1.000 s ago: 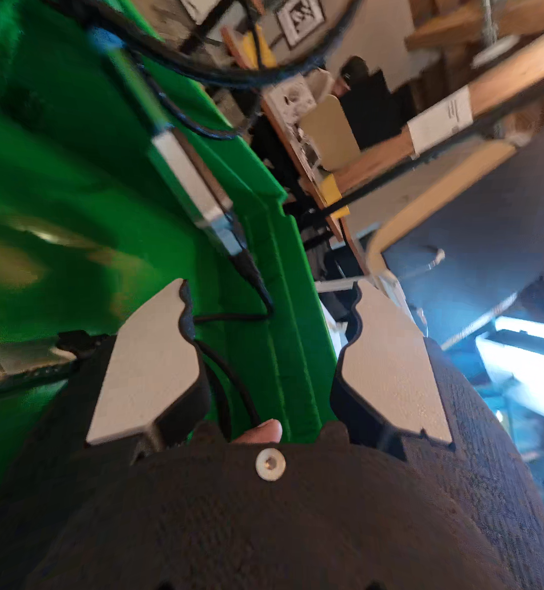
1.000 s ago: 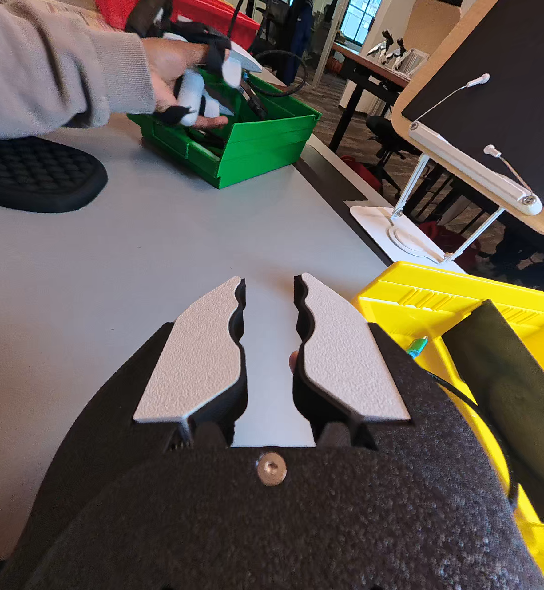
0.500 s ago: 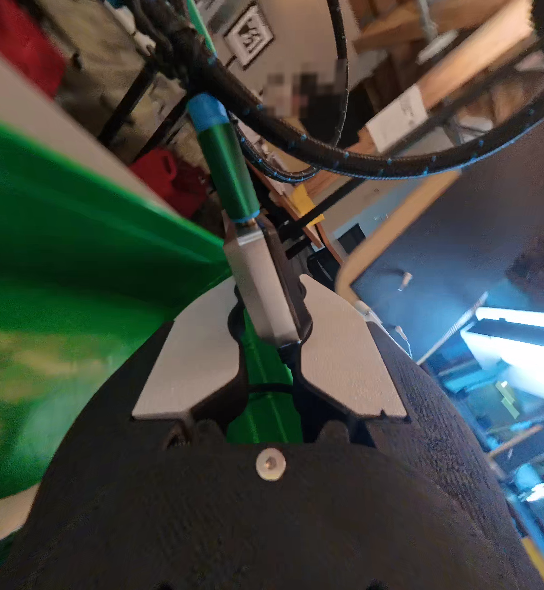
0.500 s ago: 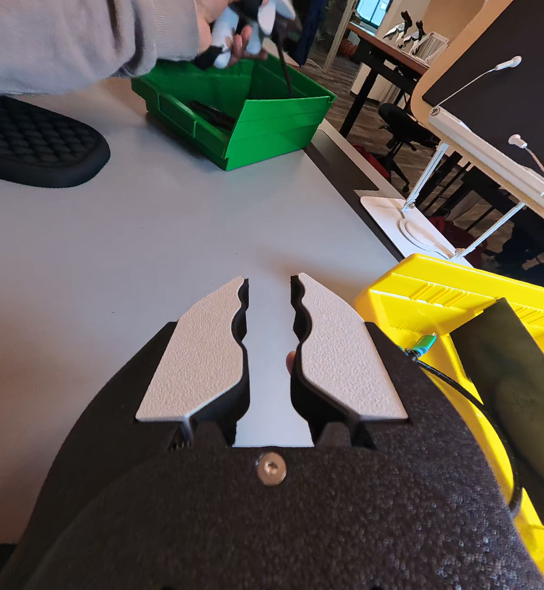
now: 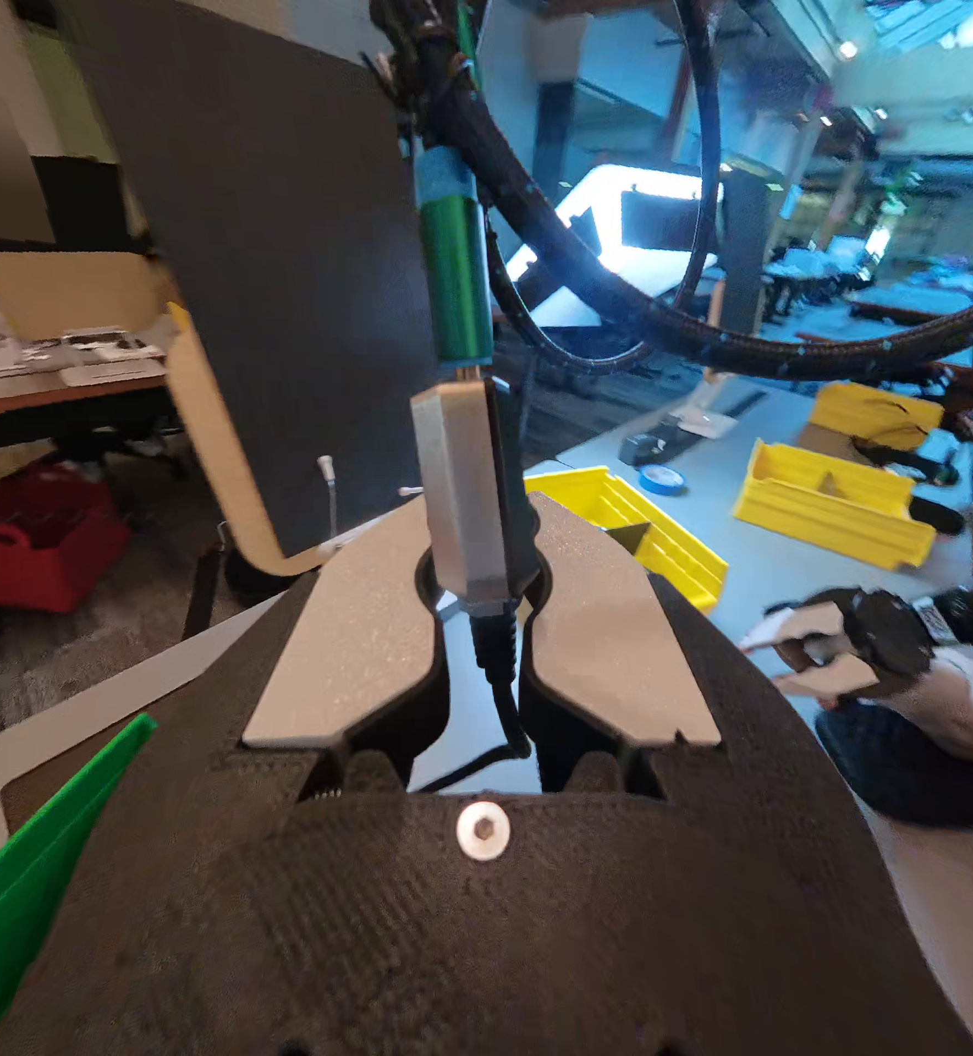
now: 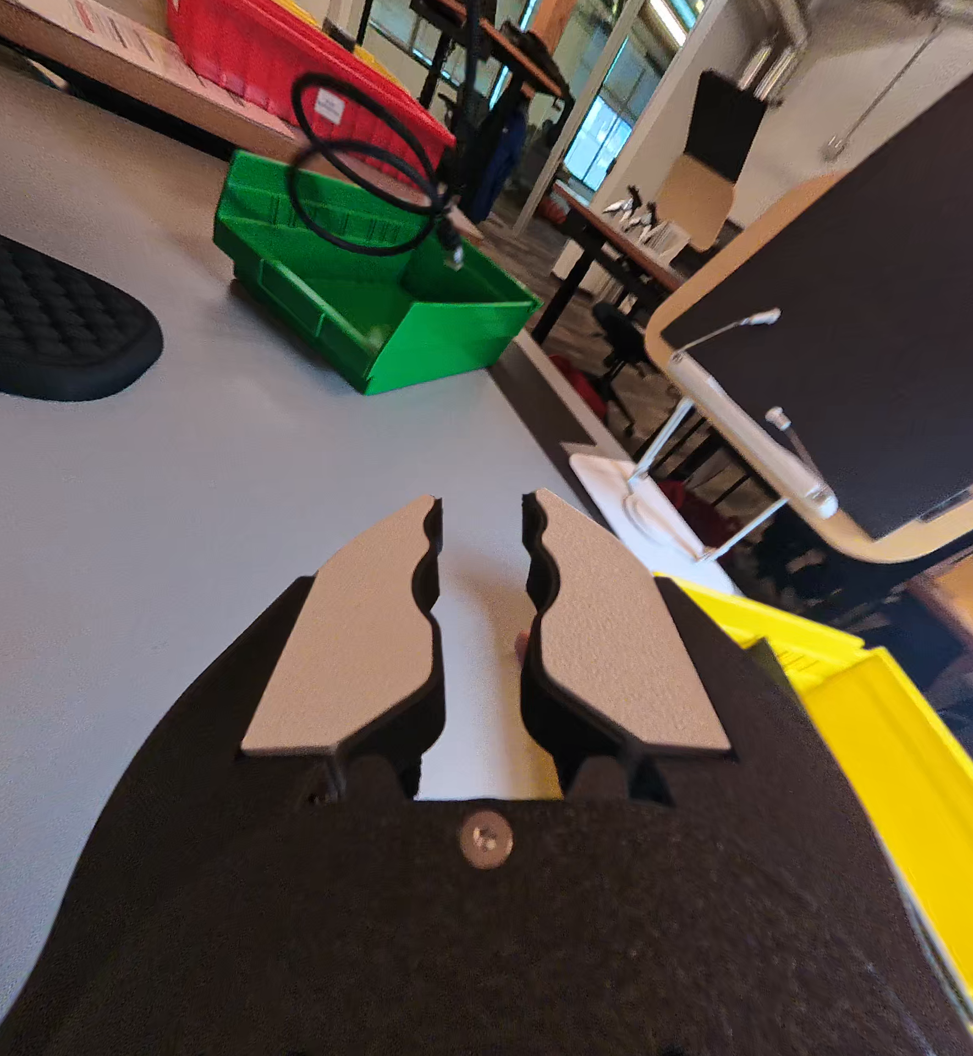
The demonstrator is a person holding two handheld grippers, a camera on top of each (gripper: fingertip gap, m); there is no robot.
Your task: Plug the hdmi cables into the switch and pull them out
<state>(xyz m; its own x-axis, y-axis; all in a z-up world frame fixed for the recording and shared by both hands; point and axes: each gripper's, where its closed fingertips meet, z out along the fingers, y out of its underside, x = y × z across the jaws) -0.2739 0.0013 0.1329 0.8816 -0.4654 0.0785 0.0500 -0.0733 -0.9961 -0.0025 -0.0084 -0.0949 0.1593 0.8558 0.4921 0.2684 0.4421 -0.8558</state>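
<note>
1. While it is lifted above the grey bench [image 5: 758,560], the left gripper [image 5: 481,548] pinches the slim silver box-shaped HDMI switch [image 5: 461,486] between its fingers.
2. A green metal HDMI plug [image 5: 456,280] sits in the upper end of the switch, and its black braided cable [image 5: 615,297] loops above.
3. The right gripper [image 6: 481,508] hovers over the bench, fingers slightly spread and holding nothing, just beside a yellow plastic bin [image 6: 895,743].
4. At the far edge of the bench stands a green plastic bin [image 6: 415,337].

switch [image 5: 461,486]: silver, upright | green hdmi plug [image 5: 456,280]: inserted on top
</note>
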